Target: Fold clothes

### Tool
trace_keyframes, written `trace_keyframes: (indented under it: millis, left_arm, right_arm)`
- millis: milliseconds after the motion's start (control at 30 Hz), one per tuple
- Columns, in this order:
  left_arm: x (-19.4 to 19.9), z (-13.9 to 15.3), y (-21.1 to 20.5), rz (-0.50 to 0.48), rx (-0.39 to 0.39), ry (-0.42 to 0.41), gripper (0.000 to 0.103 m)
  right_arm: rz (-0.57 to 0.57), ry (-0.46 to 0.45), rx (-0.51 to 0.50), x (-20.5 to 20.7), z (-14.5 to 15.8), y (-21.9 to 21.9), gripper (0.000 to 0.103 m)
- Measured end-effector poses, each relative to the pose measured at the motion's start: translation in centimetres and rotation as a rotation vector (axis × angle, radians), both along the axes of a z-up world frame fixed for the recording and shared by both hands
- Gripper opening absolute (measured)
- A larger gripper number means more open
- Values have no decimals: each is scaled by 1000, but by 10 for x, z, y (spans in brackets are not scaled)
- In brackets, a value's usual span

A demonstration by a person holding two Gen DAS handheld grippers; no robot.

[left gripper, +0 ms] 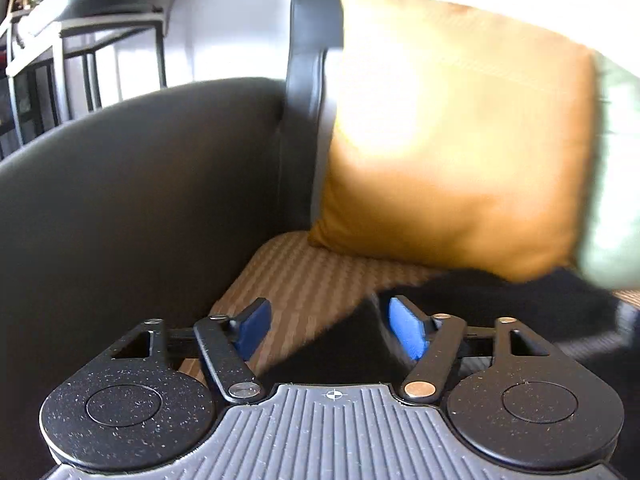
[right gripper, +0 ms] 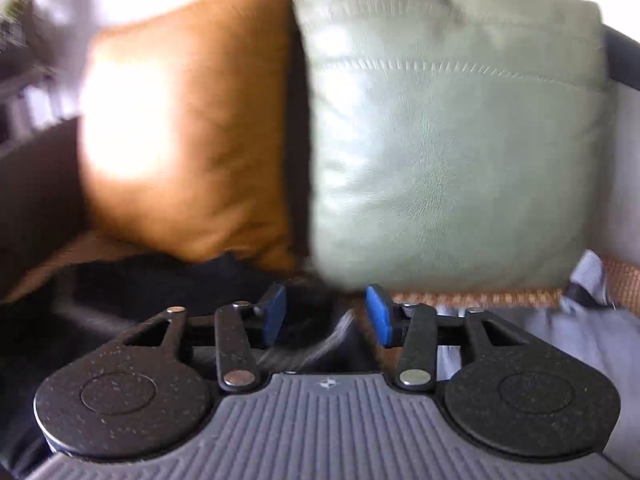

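Gaping jaws on both grippers (left gripper: 330,330) (right gripper: 326,314), holding nothing.

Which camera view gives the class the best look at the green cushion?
The right wrist view: the green cushion fills much of the frame, its stitched seams and full front visible beside the orange cushion. The left wrist view shows only a blurred sliver of it at the right edge, behind the orange cushion.

Ahead of you the orange cushion (left gripper: 452,136) and green cushion (right gripper: 452,136) block the way, the sofa arm (left gripper: 140,184) walls the left, and only the striped seat (left gripper: 304,280) lies open.
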State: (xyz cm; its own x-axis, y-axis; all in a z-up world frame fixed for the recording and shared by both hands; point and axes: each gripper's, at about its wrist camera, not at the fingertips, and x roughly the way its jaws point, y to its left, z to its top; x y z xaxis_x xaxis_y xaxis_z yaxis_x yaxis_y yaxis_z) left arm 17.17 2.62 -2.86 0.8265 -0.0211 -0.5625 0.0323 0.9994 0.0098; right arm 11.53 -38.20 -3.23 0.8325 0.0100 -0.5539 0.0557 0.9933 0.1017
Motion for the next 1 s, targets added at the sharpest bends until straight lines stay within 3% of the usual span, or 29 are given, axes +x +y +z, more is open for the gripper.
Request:
trace_keyframes:
  millis: [200, 367, 500, 567, 733, 767, 833, 867, 900, 1000]
  left_arm:
    - [-171, 7, 1, -124, 32, -25, 87]
    - [-254, -22, -2, -170, -32, 84, 88]
    - [-278, -51, -3, -164, -103, 165, 87]
    - [-287, -59, -6, -149, -93, 165, 88]
    - [-284, -68, -3, -130, -162, 187, 87]
    - [-284, -71, -5, -134, -172, 194, 84]
    - [-281, -78, -8, -134, -170, 216, 42]
    - [-281, -79, -7, -120, -174, 217, 17]
    - [-282, -80, -5, -106, -180, 216, 15]
    - [-284, -79, 8, -45, -224, 204, 5]
  right_arm:
    - [122, -73, 25, -173, 23, 27, 63]
    - [103, 57, 199, -272, -14, 52, 64]
    - [63, 143, 337, -321, -54, 72, 62]
    - [46, 171, 399, -336, -72, 82, 62]
    - [38, 175, 452, -337, -89, 98, 56]
    - [41, 177, 461, -335, -90, 100, 54]
    - [51, 185, 465, -331, -90, 101, 26]
    - [46, 188, 474, -331, -89, 98, 18]
    - [42, 191, 483, -331, -89, 95, 3]
    - [26, 197, 488, -337, -84, 83, 3]
